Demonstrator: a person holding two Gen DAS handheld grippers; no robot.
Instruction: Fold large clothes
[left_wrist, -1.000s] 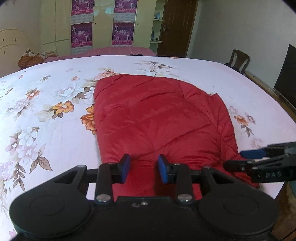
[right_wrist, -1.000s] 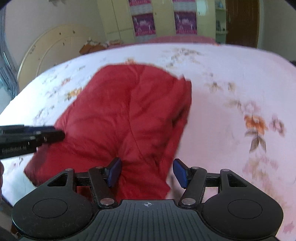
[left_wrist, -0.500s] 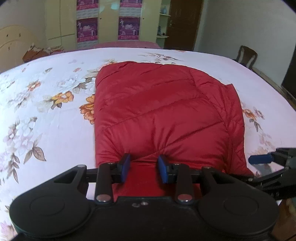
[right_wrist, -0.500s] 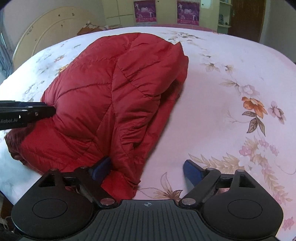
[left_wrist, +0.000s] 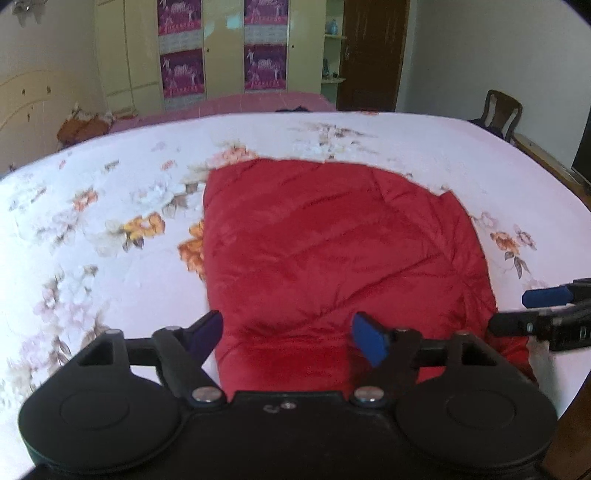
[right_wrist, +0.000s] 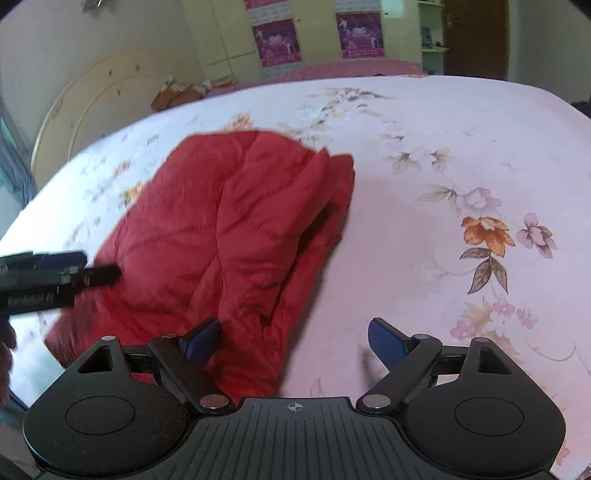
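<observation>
A red quilted jacket (left_wrist: 332, 251) lies folded on the floral bed sheet (left_wrist: 92, 236); it also shows in the right wrist view (right_wrist: 229, 236). My left gripper (left_wrist: 286, 338) is open and empty over the jacket's near edge, its jaws wide apart. My right gripper (right_wrist: 293, 341) is open and empty at the jacket's near right corner, with its left pad (right_wrist: 201, 341) over the fabric and its right pad over bare sheet. Each gripper shows in the other's view: the right one (left_wrist: 532, 310) beside the jacket's right edge, the left one (right_wrist: 74, 269) at its left side.
The bed fills most of both views. A wardrobe with purple posters (left_wrist: 221, 51) and a dark door (left_wrist: 369, 55) stand at the far wall. A wooden chair (left_wrist: 498, 114) stands at the far right. A curved headboard (right_wrist: 96, 118) is on the left.
My left gripper has opened and let go of the jacket's near edge. Both grippers have lifted and pulled back a little. The right gripper stays open.
</observation>
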